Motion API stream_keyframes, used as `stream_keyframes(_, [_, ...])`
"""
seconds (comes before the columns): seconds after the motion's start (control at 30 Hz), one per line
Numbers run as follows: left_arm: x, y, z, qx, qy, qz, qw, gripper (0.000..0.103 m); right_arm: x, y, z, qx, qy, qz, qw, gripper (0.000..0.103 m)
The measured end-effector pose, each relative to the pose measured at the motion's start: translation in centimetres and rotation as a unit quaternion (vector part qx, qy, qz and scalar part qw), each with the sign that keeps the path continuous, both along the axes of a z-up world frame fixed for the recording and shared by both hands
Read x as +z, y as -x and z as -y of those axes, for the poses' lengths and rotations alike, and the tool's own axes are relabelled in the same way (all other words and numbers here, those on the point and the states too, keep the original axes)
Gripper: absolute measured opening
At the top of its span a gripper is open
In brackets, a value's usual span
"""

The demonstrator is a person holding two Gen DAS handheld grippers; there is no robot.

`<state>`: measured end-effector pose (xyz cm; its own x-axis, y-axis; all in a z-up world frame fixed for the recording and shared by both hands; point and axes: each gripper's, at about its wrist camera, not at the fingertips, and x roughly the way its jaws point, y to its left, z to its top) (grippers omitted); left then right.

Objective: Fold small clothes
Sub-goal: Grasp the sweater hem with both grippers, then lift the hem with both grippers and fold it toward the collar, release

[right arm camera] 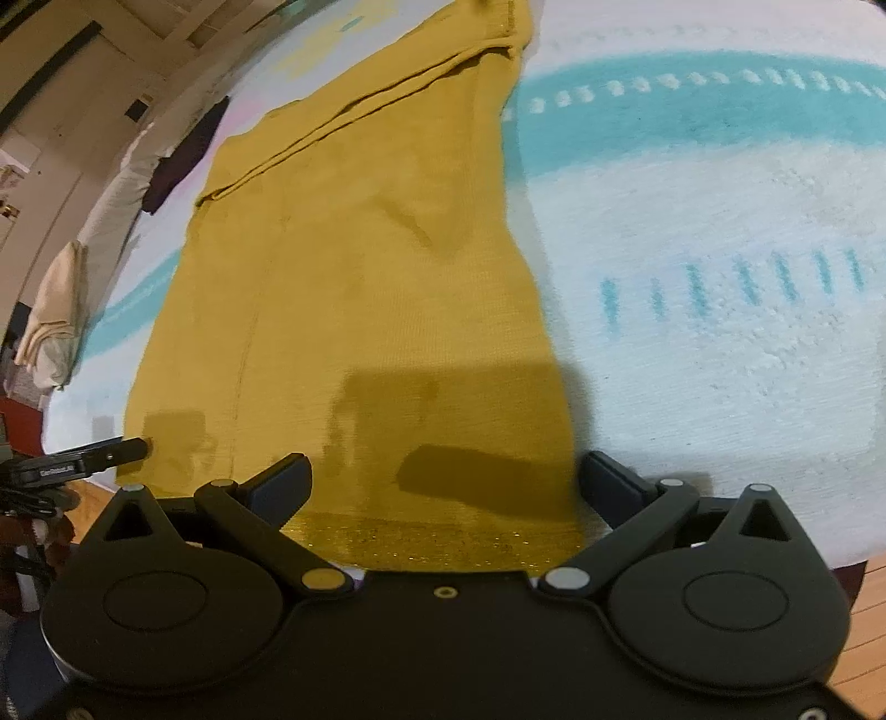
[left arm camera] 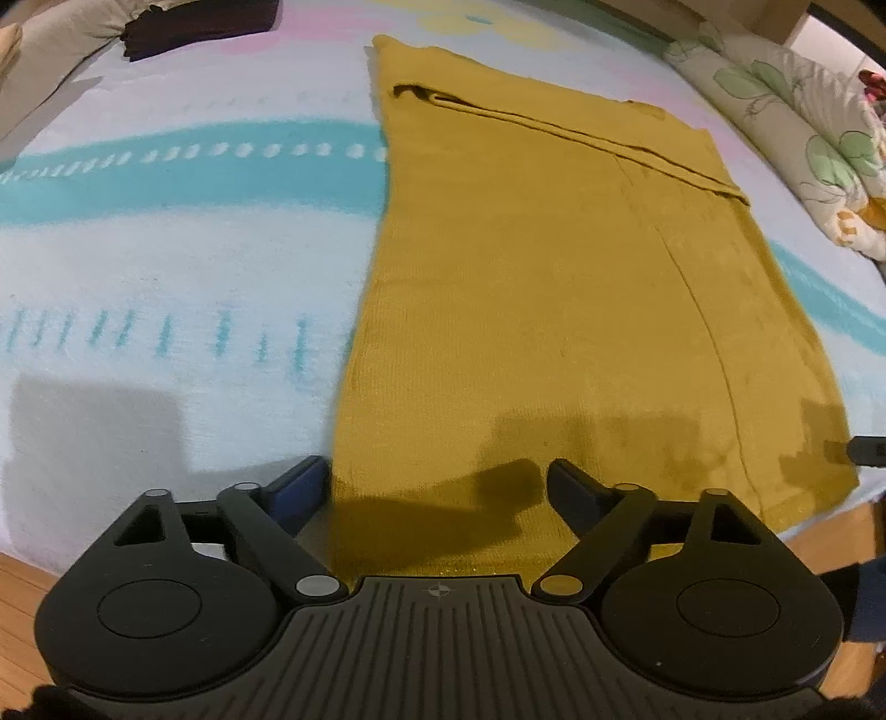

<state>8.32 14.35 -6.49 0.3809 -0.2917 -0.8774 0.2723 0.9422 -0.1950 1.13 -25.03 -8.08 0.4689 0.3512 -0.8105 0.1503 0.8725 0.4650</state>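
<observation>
A mustard-yellow knit garment (left arm camera: 531, 288) lies flat on the bed, folded lengthwise into a long strip with a sleeve laid across its far part. It also shows in the right wrist view (right arm camera: 365, 288). My left gripper (left arm camera: 437, 482) is open and empty, its jaws wide apart over the garment's near left hem corner. My right gripper (right arm camera: 443, 476) is open and empty, its jaws spanning the near right hem corner. The tip of the right gripper (left arm camera: 866, 450) shows at the right edge of the left view, and the tip of the left gripper (right arm camera: 111, 451) shows at the left of the right view.
The bed has a white, teal and pink patterned blanket (left arm camera: 166, 249). A dark folded garment (left arm camera: 194, 27) and beige cloth (left arm camera: 55, 50) lie at the far left. A floral pillow (left arm camera: 803, 127) lies at the far right. Wooden floor (right arm camera: 869, 626) shows below the bed edge.
</observation>
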Motion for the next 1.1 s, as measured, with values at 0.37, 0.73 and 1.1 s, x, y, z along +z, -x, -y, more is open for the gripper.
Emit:
stream_keyframes(0.37, [0.6,0.2,-0.1,0.012,-0.012,0.022,0.9996,0.014,0.3,-0.4,-0.6,0.008,0.023,-0.006,1.0,0.095])
stream_keyframes(0.73, [3.1,0.2,-0.5,0.038,0.04,0.088,0.9946,0.004,2.2,0.5,1.4,-0.045,-0.021,0.073,0.996,0.013])
stream_keyframes(1.1, [7.3,-2.7,-1.0,0.089,0.101,0.133,0.9819,0.004,5.1,-0.5,3.3,-0.122,-0.068,0.168,0.976,0.013])
